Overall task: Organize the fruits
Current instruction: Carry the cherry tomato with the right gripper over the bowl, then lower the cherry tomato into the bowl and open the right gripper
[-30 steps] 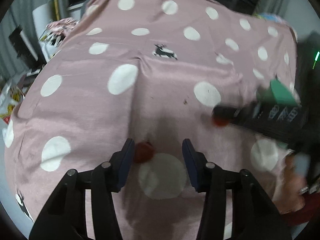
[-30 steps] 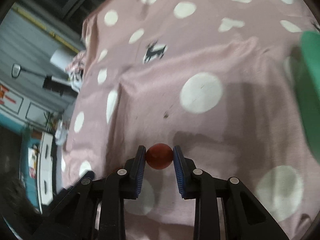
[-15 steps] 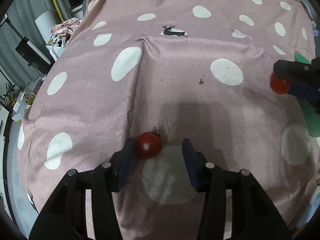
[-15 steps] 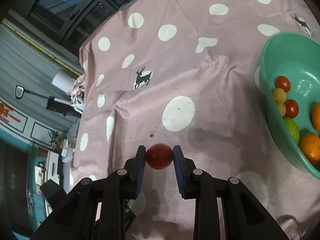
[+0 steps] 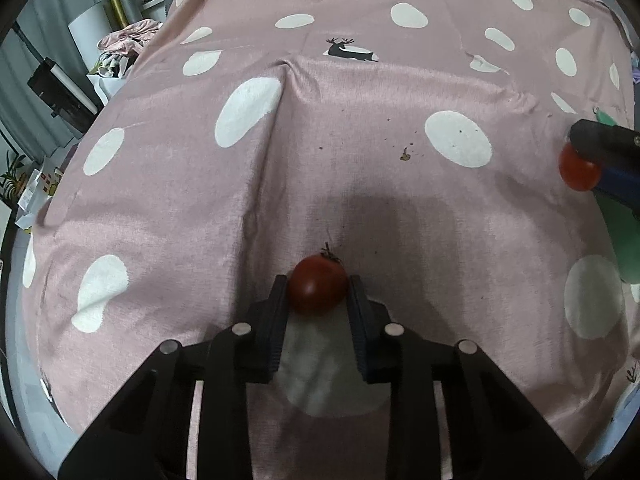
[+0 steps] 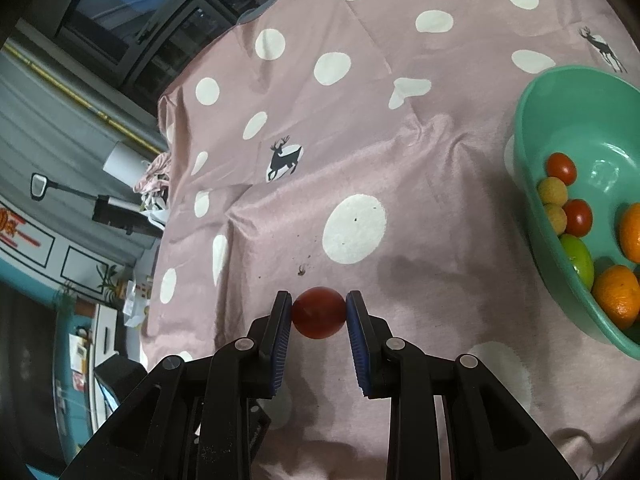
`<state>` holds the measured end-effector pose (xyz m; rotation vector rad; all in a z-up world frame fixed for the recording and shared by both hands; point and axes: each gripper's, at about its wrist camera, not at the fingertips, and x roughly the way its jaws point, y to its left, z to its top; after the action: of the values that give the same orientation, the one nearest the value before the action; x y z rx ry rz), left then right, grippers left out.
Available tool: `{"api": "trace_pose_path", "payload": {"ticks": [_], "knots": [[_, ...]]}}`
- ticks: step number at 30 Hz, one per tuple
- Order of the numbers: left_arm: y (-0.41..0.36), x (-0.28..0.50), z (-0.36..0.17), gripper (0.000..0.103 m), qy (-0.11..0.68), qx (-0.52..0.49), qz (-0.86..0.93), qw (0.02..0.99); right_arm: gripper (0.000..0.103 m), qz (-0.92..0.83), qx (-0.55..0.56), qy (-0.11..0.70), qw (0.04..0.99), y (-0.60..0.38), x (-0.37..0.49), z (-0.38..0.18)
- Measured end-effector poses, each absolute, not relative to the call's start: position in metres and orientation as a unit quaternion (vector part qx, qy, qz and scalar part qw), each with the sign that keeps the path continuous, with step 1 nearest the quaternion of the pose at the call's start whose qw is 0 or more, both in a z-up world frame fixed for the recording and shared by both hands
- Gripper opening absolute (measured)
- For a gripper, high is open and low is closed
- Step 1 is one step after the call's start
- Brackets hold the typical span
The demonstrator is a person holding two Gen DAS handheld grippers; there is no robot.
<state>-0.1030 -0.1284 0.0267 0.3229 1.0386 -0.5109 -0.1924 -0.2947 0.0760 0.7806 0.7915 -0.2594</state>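
**Q:** Red and round at the lower centre of both wrist views: what did each claw hold?

**A:** The left gripper (image 5: 318, 292) had its jaws closing on a stemmed tomato (image 5: 318, 289) that rested on the cloth, and both pads appeared to touch its sides. The right gripper (image 6: 319, 312) was clamped on a smooth tomato (image 6: 319, 312), seemingly clear of the cloth.

**Q:** What might have failed from there?

**A:** Both skins looked glossy and curved. A grip off the widest part could squeeze the fruit out forward, and too firm a pinch could split it. The pink spotted tablecloth (image 5: 360, 120) was soft and creased, so a dropped tomato would probably roll along a fold.

**Q:** And farther off?

**A:** At the right edge of the right wrist view sat the teal bowl (image 6: 532, 128), smooth and deep-walled. It held small tomatoes (image 6: 561, 168), pale round fruits (image 6: 552, 190), a green fruit (image 6: 578, 258) and dimpled oranges (image 6: 616, 294). Fruit released short of its raised rim would likely strike the wall and bounce out.
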Motion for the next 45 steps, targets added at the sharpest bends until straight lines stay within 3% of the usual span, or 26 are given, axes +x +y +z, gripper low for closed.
{"api": "trace_pose_path", "payload": {"ticks": [12,25,34,45], "knots": [[-0.143,-0.134,0.084,0.028,0.415,0.102,-0.306,0.851,0.03,-0.139,0.367,0.345,0.853,-0.306,-0.21,0.092],[-0.229,-0.181,0.145,0.028,0.344,0.082,-0.414,0.839,0.03,-0.261,0.353,0.251,0.863,-0.359,-0.29,0.13],[-0.29,-0.209,0.142,0.028,0.346,0.096,-0.482,0.799,0.03,-0.338,0.38,0.22,0.833,-0.397,-0.342,0.124],[-0.335,-0.215,0.117,0.028,0.369,0.113,-0.51,0.769,0.03,-0.381,0.397,0.246,0.798,-0.418,-0.361,0.105]]}}
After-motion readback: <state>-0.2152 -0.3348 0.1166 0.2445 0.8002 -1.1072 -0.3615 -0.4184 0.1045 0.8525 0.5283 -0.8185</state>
